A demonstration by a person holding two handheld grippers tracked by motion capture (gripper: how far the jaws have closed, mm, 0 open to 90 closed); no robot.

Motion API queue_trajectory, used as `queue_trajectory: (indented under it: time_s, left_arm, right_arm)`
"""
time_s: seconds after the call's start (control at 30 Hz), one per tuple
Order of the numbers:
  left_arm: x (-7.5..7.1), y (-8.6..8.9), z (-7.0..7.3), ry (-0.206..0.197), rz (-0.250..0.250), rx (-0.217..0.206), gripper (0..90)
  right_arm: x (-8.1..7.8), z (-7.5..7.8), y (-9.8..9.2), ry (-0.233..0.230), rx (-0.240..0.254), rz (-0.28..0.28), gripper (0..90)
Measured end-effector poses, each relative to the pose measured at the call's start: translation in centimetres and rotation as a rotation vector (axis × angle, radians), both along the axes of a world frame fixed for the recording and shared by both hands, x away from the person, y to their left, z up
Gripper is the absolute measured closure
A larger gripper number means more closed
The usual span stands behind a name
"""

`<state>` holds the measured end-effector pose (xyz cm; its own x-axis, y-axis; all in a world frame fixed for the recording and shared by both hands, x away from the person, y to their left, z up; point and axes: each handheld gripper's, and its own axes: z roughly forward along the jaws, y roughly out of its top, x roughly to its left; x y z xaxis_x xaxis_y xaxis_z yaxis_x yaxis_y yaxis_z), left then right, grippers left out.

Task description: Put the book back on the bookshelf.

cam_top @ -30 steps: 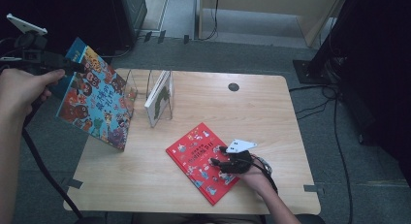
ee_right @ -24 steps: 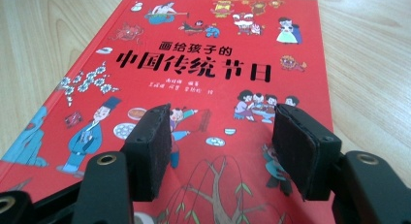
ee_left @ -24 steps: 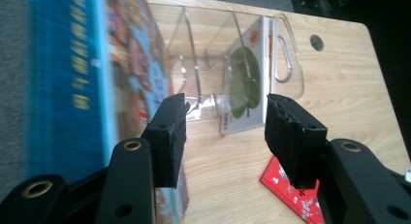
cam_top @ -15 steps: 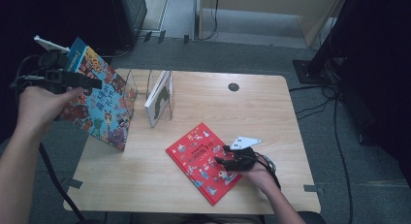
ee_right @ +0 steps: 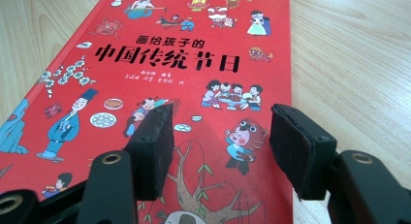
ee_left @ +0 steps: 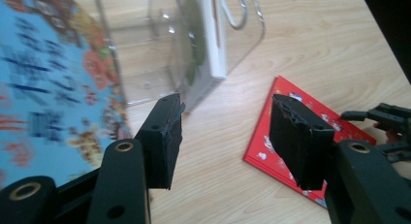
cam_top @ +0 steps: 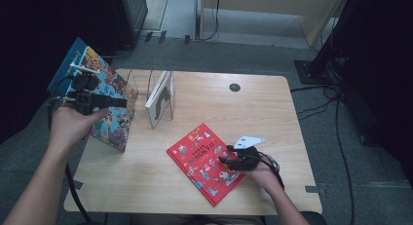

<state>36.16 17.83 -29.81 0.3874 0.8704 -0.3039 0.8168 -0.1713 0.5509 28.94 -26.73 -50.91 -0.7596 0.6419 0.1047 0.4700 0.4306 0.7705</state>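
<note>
Here left gripper (cam_top: 122,103) empty, jaws just widening, beside blue book (cam_top: 109,113); right gripper (cam_top: 225,160) released over red book (cam_top: 202,159)

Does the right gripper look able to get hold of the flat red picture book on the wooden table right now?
Probably yes: the right gripper hovers open over the red picture book, nothing between, though the book lies flat.

High view overhead; tool views low, close; all share red book (cam_top: 207,161).
</note>
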Motion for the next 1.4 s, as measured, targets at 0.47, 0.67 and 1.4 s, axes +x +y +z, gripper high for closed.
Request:
queue_trajectory:
  time_s: [0.47, 0.67, 1.4]
  left_arm:
    - [-0.6, -3.8, -6.5, 0.021, -0.131, -0.029, 44.4]
    - [-0.5, -5.2, -8.8, 0.039, -0.16, -0.038, 43.7]
    - [-1.1, -8.6, -15.5, 0.042, -0.236, 0.009, 43.7]
  right_arm:
    - [-0.3, -0.2, -0.3, 0.0, -0.012, -0.003, 42.2]
    - [-0.6, -0.2, -0.9, -0.001, -0.013, -0.015, 42.6]
    - [-2.8, -0.6, -3.2, -0.013, 0.016, -0.04, 39.5]
